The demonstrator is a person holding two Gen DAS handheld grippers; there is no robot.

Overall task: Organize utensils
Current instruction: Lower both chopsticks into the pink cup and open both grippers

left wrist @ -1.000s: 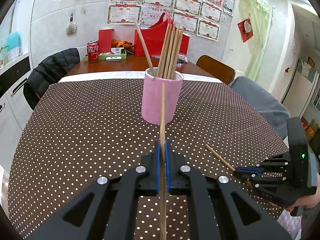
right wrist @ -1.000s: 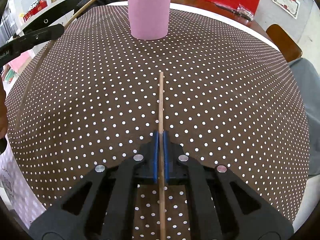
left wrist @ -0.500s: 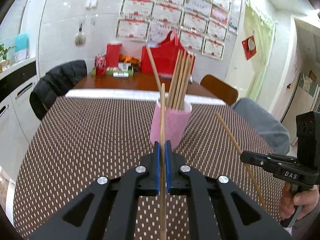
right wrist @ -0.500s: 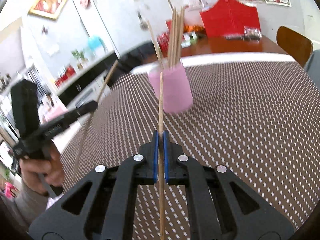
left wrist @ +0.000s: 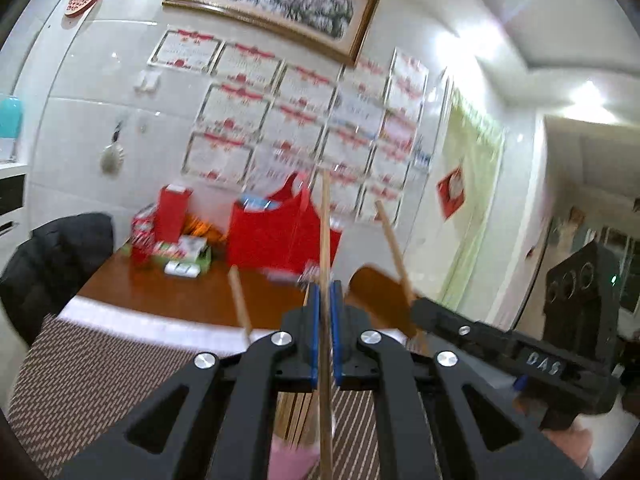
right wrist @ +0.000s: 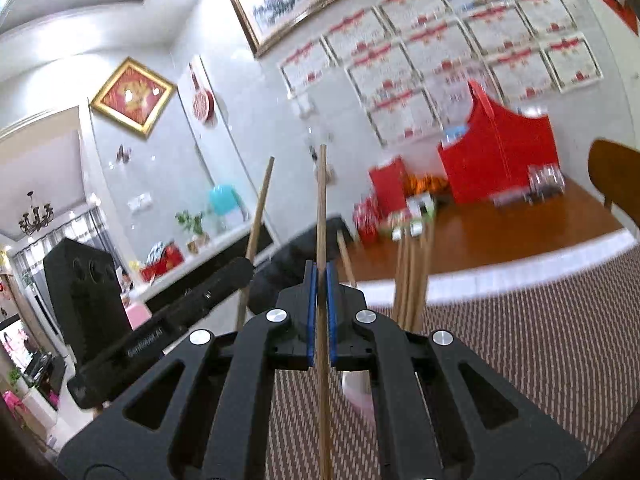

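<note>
Left wrist view: the left tongs (left wrist: pixel 325 332), black with blue pads, are closed tight on a long pale wooden chopstick (left wrist: pixel 325 240) that runs straight up between the pads and out beyond them. Directly below the tongs sits the pink cylindrical holder (left wrist: pixel 294 460), only its rim showing, with a bundle of upright wooden chopsticks (left wrist: pixel 294 414) standing inside it. One loose stick from that bundle (left wrist: pixel 239 300) leans out to the left. To the right, the right tongs (left wrist: pixel 416 308) enter the view, closed on a second wooden chopstick (left wrist: pixel 394 248) that tilts up and leftward.

Right wrist view: the right tongs (right wrist: pixel 319 312) grip their chopstick (right wrist: pixel 321 216) between closed blue pads, the stick pointing upward. The holder (right wrist: pixel 356 392) lies just below and slightly right of the tongs, largely hidden by them, and its bundle of sticks (right wrist: pixel 412 272) rises beside the right finger. The left tongs (right wrist: pixel 250 270) appear at left, holding their stick (right wrist: pixel 258 212) near upright.

Both tongs hang close together above the holder, which stands on the brown white-dotted cloth (right wrist: pixel 520 340) covering the worktop. Behind it, a red paper bag (right wrist: pixel 496 156) rests on bare wood. Motion blur softens fine detail.
</note>
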